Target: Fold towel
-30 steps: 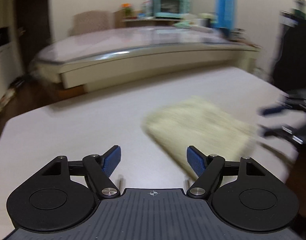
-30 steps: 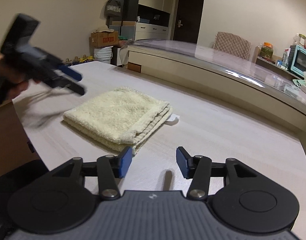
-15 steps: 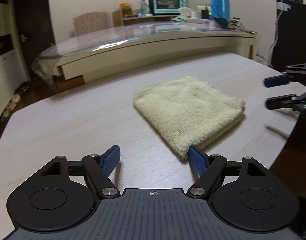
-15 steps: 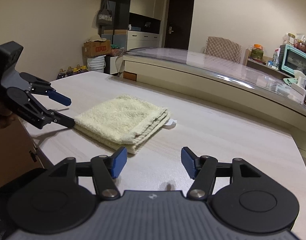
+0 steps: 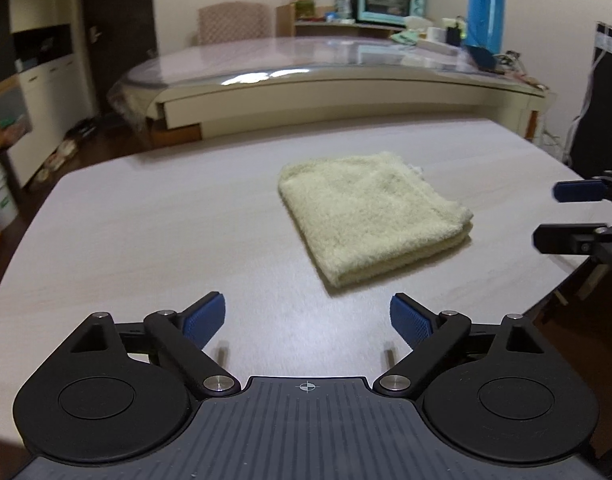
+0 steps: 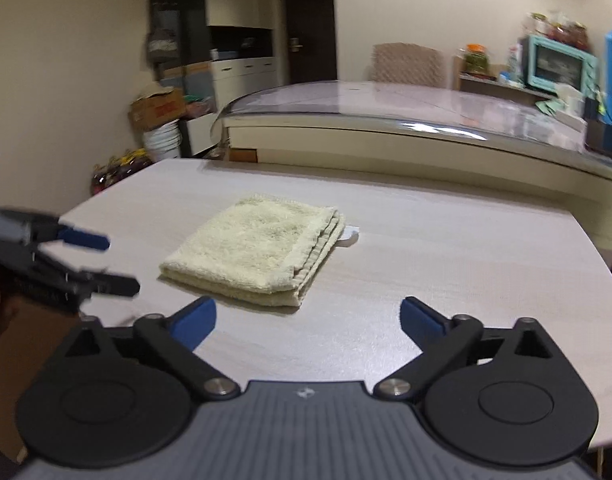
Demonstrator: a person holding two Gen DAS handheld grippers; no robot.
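In the right wrist view the left tongs are smeared by motion, and the frame's left edge cuts off their body and the hand behind them. In the left wrist view the right edge cuts the right tongs off behind the fingers. The towel hides its own lower layers. The small white tag at its far side is too small to read. The jars beside the far oven are blurred.

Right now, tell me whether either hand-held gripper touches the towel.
Apart. Each wrist view shows bare table between its own open blue pads and the towel; neither the left hand-held gripper nor the right hand-held gripper reaches it.
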